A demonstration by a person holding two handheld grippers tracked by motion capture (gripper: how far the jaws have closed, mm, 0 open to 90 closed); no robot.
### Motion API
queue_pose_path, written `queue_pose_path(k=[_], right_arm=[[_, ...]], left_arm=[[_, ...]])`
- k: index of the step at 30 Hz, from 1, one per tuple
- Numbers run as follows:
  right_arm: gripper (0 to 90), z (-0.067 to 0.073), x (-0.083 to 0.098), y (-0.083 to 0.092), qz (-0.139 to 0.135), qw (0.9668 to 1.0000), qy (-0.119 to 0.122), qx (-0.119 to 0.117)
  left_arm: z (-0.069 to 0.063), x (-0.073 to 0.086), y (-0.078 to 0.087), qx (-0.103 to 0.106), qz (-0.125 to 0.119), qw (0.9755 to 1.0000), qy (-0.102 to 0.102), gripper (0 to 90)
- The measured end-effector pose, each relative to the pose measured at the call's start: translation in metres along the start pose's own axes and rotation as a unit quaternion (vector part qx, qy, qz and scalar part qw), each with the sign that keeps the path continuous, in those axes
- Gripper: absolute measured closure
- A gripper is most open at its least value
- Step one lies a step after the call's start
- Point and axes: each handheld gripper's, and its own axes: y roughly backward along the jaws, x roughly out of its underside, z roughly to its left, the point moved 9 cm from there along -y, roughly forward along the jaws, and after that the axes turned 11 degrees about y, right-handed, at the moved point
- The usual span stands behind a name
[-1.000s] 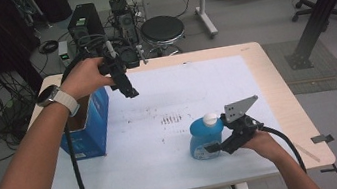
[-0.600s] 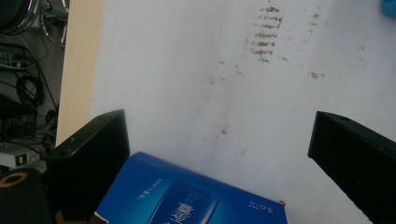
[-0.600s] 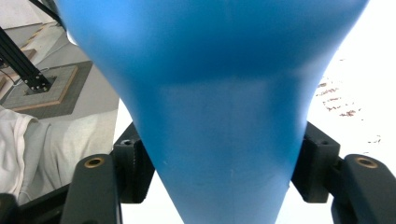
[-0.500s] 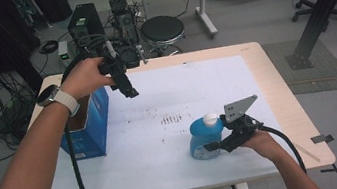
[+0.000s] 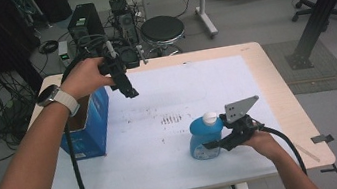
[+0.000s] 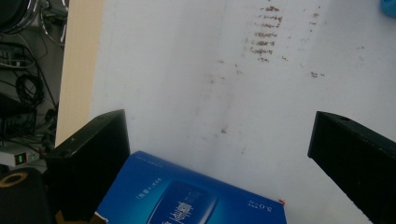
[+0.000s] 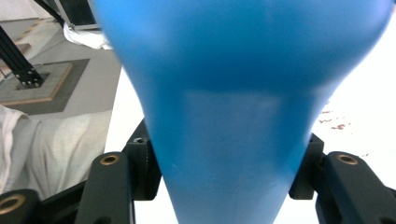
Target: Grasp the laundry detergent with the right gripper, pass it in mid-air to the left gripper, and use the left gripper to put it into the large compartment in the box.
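Now the wide table (image 5: 275, 78), covered with a smooth white sheet with small brown stains at its middle, was the largest thing before me. At its left edge stood a blue cardboard box (image 5: 88, 131), glossy and square-cornered, its top open. My left gripper (image 6: 219, 158) hung above that box with the jaws spread wide and nothing between them. Near the right, my right gripper (image 5: 213, 144) had just been closing its jaws, and they pinched the blue bottle (image 5: 204, 137) low on its body; the bottle stood upright on the sheet, white cap on top. Its plastic was smooth and rounded, and in the right gripper view it narrowed toward the jaws. I judged that this tapered, slippery shape could slide out of the pads if I lifted too quickly, or the thin wall could dent under a hard squeeze.
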Motion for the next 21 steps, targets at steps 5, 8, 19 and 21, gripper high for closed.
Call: queue_pose_path(k=[5, 8, 19, 21], right_arm=[[44.7, 0.000, -0.001, 0.000, -0.003, 0.9999, 0.009, 0.005], [44.9, 0.000, -0.001, 0.000, -0.002, 0.9999, 0.011, 0.005], [45.2, -0.001, -0.008, 0.012, -0.019, 0.9998, 0.002, 0.005], [45.2, -0.001, -0.009, 0.013, -0.018, 0.9998, 0.002, 0.006]], left_arm=[[-0.001, 0.000, 0.001, 0.001, -0.003, 1.0000, 0.002, 6.1], [-0.001, 0.000, 0.002, 0.000, -0.001, 1.0000, 0.000, 6.1], [-0.006, -0.002, 0.005, 0.001, -0.007, 1.0000, -0.002, 6.1], [-0.006, -0.002, 0.006, -0.001, -0.005, 1.0000, -0.004, 6.1]])
